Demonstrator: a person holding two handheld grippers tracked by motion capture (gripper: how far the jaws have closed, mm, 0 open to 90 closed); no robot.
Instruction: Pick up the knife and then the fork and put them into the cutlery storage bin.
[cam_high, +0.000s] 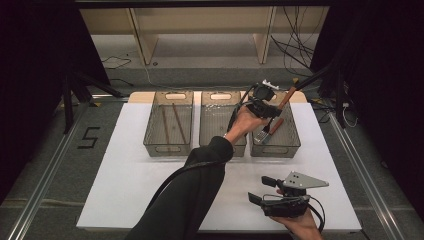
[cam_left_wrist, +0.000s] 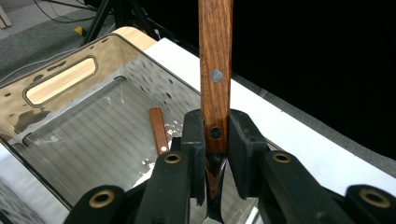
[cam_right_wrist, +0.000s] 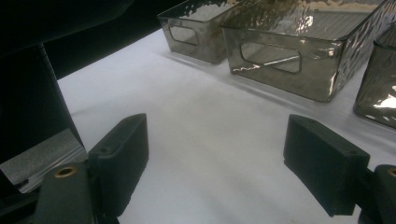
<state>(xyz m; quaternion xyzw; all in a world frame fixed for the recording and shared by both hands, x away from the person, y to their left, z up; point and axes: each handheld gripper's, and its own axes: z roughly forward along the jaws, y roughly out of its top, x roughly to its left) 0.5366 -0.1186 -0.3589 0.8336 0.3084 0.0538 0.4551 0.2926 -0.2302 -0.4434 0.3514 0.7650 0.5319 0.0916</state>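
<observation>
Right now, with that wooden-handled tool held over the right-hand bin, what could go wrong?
1. The left gripper pinches only the lower end of the wooden handle, which stands tall above the jaws; it could pivot or slip.
2. A brush already lies in the right bin, so a dropped tool may land on it and end up crooked.
3. The clear bin wall is close; a swinging handle could knock it.

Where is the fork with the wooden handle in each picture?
High view: the fork hangs from the left gripper over the right-hand bin, upper right of middle.
Left gripper view: its handle rises up the middle, pinched between the fingers.
Right gripper view: not in it.
Shared landmark: the smoky clear bins on the white table.
</observation>
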